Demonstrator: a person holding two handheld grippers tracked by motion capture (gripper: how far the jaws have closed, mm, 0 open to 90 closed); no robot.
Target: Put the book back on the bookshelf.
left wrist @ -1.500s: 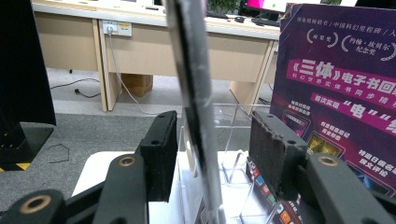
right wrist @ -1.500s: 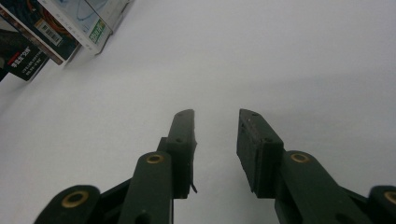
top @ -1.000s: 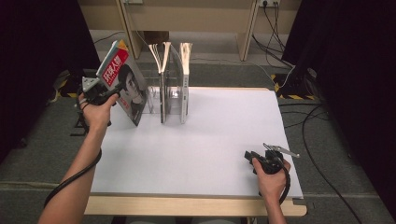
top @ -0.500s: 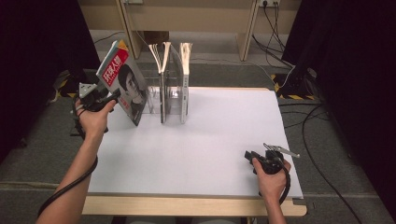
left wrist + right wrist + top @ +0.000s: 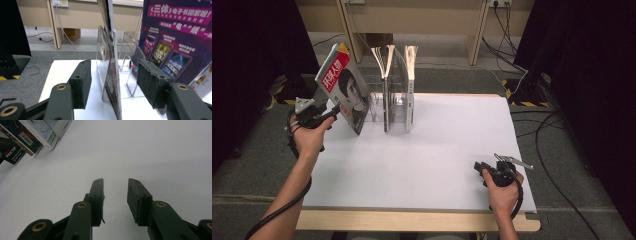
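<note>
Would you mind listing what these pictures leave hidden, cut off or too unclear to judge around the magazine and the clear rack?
- Magazine, left gripper view: top cut off by the upper edge; seen edge-on, so its cover is unreadable there.
- Clear rack, high view: transparent dividers too faint to count the slots.
- Left gripper, high view: too small to see the pads' gap to the magazine; the jaws have just been opening.

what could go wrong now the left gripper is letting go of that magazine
1. The magazine leans tilted against the clear rack at its left end, not slotted upright; it may slide or tip onto the table.
2. The left gripper has just been opening, and the magazine's edge stands between its pads untouched; pulling back crookedly could drag it over.
</note>
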